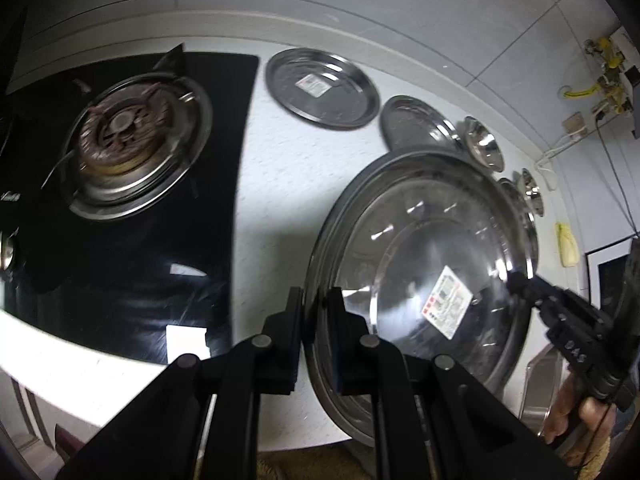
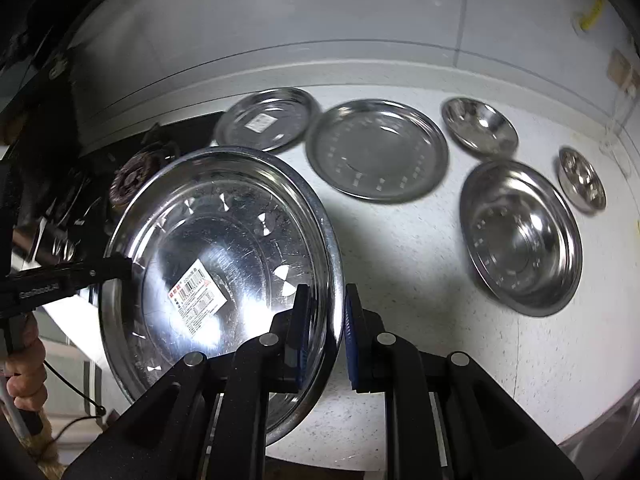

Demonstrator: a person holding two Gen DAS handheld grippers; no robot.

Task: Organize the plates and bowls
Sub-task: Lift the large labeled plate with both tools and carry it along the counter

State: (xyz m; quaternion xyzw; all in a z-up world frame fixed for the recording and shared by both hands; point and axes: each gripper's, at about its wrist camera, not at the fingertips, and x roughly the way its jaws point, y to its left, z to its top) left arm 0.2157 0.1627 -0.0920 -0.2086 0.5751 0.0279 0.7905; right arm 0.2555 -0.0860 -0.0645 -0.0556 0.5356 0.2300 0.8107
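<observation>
A large steel plate (image 1: pixel 420 240) (image 2: pixel 240 216) with a barcode sticker hangs tilted above the white counter, held from both sides. My left gripper (image 1: pixel 316 300) is shut on its left rim. My right gripper (image 2: pixel 326 300) is shut on the opposite rim, with blue pads on either side of the edge. Each gripper also shows in the other's view: the right gripper (image 1: pixel 516 280) and the left gripper (image 2: pixel 124 268). On the counter behind lie a stickered plate (image 2: pixel 266 120) (image 1: pixel 322 88), a plain plate (image 2: pixel 378 150) (image 1: pixel 416 120), a wide bowl (image 2: pixel 520 236), a medium bowl (image 2: pixel 478 126) (image 1: pixel 484 142) and a small bowl (image 2: pixel 582 180).
A black glass gas stove (image 1: pixel 132 148) with a rusty burner lies left of the counter (image 1: pixel 280 168). A tiled wall (image 2: pixel 320 20) runs behind the dishes. A steel sink edge (image 1: pixel 540 380) shows at the lower right, and a hand (image 2: pixel 24 364) grips the left tool.
</observation>
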